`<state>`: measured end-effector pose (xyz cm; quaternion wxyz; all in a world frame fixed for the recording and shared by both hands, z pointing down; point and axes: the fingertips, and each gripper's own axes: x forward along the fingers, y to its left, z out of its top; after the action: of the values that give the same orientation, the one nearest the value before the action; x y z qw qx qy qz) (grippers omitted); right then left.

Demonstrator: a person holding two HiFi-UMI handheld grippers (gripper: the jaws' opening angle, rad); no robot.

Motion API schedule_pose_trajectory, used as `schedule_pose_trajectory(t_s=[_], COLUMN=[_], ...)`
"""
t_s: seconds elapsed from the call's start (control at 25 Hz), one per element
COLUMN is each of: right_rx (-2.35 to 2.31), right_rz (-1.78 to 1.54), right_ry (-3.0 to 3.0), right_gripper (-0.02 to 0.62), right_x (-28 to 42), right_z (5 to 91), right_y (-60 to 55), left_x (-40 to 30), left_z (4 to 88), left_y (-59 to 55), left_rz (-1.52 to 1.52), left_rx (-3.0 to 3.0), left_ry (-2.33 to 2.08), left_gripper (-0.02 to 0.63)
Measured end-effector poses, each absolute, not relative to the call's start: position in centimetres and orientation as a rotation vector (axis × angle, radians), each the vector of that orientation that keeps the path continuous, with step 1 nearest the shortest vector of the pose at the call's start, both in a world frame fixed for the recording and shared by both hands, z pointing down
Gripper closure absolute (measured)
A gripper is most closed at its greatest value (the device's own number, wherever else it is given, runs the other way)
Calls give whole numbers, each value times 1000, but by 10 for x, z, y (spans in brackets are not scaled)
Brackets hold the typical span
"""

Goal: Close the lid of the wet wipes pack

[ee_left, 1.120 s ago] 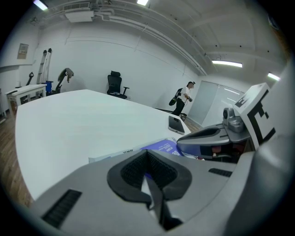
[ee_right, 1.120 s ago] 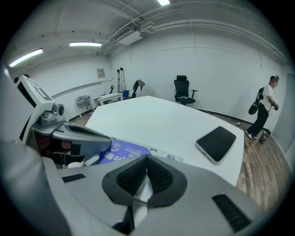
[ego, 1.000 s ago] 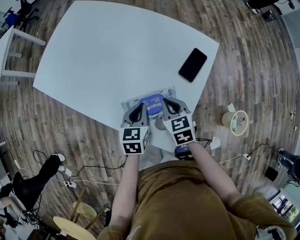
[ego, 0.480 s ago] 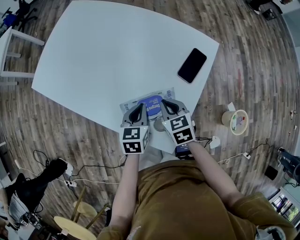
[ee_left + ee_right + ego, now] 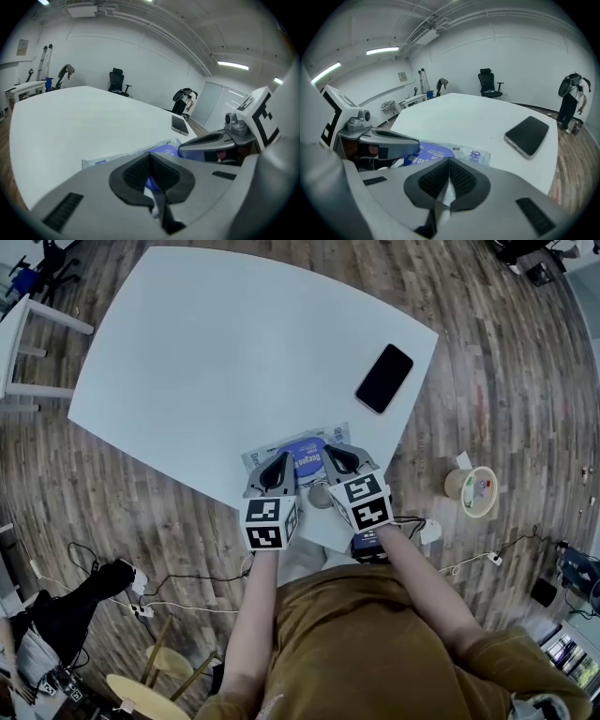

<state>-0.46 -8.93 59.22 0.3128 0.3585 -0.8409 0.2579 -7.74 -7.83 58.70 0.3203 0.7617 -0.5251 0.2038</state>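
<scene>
The wet wipes pack (image 5: pixel 302 452) lies flat near the front edge of the white table (image 5: pixel 206 352), its blue lid label facing up. I cannot tell whether the lid is fully down. My left gripper (image 5: pixel 278 463) rests over the pack's near left part with its jaws shut. My right gripper (image 5: pixel 335 455) sits over the near right part, also shut. In the left gripper view the blue label (image 5: pixel 165 151) shows just beyond the closed pads (image 5: pixel 140 171). In the right gripper view the pack (image 5: pixel 440 152) lies past the closed pads (image 5: pixel 459 176). Nothing is gripped in either.
A black phone (image 5: pixel 384 378) lies on the table at the right, about a pack's length beyond the wipes; it also shows as the phone (image 5: pixel 527 134). The table edge runs just under the grippers. A paper cup (image 5: pixel 471 487) and cables lie on the wooden floor.
Both grippers stay shut over the pack's near edge. Only the head view has shifted slightly.
</scene>
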Motion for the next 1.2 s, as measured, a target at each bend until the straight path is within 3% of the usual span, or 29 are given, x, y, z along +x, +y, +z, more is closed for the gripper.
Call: schedule_pose_trajectory(t_s=[0.32, 0.6, 1.2], right_rx=[906, 1124, 1309], right_rz=[825, 981, 780], right_ry=[-2252, -2217, -2430], right_gripper=[586, 586, 588], right_x=[3, 87, 99], right_z=[592, 574, 485], right_y=[-83, -91, -74], left_x=[-85, -112, -93], left_z=[580, 566, 483], left_y=[-65, -42, -50], left_rz=[466, 286, 286], left_rx=[1962, 1847, 2088], left_ry=[-1406, -1439, -1578], left_gripper=[612, 612, 612])
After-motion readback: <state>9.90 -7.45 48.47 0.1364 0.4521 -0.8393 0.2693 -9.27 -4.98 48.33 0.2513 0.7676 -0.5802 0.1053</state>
